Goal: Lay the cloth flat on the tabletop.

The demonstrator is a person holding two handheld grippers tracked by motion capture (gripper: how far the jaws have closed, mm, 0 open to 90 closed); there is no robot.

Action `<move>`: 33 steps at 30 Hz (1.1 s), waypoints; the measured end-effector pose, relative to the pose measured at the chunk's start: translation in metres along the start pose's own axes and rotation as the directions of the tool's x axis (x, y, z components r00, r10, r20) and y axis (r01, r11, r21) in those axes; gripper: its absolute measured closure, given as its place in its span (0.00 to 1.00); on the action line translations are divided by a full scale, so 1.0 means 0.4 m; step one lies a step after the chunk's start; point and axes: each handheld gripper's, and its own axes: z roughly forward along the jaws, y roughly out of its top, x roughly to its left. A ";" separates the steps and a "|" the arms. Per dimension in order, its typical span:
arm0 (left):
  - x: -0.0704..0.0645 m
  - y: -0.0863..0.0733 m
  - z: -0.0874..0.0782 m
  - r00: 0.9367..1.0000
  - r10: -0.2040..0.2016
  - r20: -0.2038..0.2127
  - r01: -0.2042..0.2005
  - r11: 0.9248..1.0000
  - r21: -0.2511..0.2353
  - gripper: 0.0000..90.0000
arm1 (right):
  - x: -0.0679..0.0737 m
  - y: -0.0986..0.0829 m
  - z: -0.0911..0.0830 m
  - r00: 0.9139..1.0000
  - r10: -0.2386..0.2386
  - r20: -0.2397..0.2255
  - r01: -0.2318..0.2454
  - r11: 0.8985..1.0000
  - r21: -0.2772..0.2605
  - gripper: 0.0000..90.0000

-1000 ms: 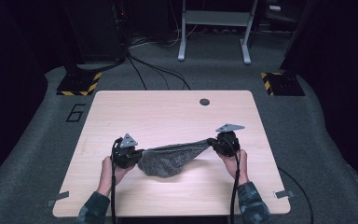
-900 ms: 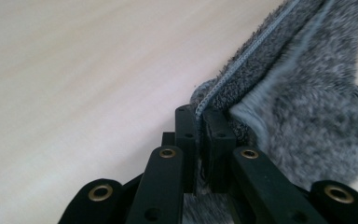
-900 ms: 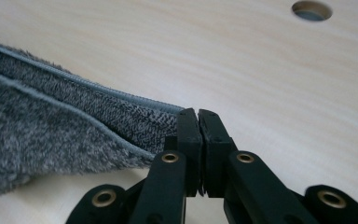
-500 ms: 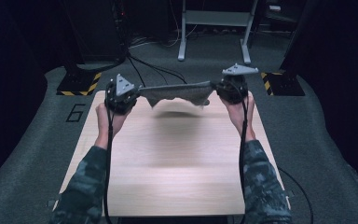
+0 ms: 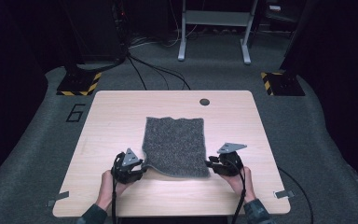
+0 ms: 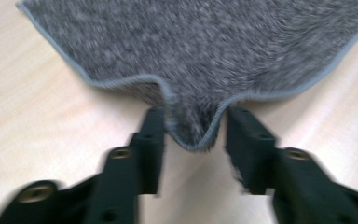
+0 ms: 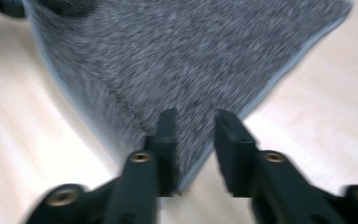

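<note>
High view: one grey speckled square cloth with pale hem (image 5: 176, 144) spread flat mid pale wooden table (image 5: 121, 112), near edge between left gripper (image 5: 137, 169) and right gripper (image 5: 213, 164).
Left gripper view: jaws spread, puckered corner between.
Right gripper view: jaws parted around corner.

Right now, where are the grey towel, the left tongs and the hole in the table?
grey towel (image 5: 175, 144): high view, middle of the cloth.
left tongs (image 6: 193, 140): left gripper view, between the tips.
table hole (image 5: 204, 101): high view, its centre.
</note>
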 end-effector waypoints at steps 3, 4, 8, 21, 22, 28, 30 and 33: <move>0.002 0.001 -0.038 1.000 -0.026 -0.015 0.025 0.999 -0.042 0.40 | -0.013 -0.010 -0.035 0.999 0.042 -0.014 -0.043 0.997 -0.057 0.54; 0.006 0.007 -0.051 0.999 -0.033 -0.015 0.032 0.998 -0.054 0.35 | -0.015 -0.006 -0.042 0.998 0.057 -0.004 -0.057 0.997 -0.060 0.50; 0.036 0.043 -0.078 0.997 -0.040 -0.072 0.034 0.995 -0.091 0.27 | -0.027 0.032 -0.052 0.997 0.060 0.039 -0.058 0.996 -0.068 0.28; 0.161 0.118 0.125 0.988 -0.088 -0.123 0.093 0.995 0.034 0.18 | -0.025 0.121 0.120 0.995 -0.020 0.102 0.017 0.999 0.027 0.10; 0.163 0.119 0.134 0.988 -0.083 -0.131 0.090 0.995 0.045 0.18 | -0.024 0.124 0.134 0.995 -0.020 0.102 0.016 0.999 0.041 0.10; 0.167 0.105 0.186 0.983 -0.067 -0.171 0.088 0.989 0.116 0.18 | -0.023 0.125 0.212 0.995 -0.060 0.084 0.051 0.992 0.112 0.06; 0.164 0.097 0.190 0.983 -0.058 -0.176 0.082 0.988 0.129 0.18 | -0.019 0.121 0.230 0.995 -0.057 0.082 0.045 0.989 0.138 0.06; 0.155 0.087 0.194 0.982 -0.039 -0.185 0.068 0.986 0.151 0.18 | -0.018 0.115 0.246 0.994 -0.064 0.086 0.049 0.985 0.165 0.05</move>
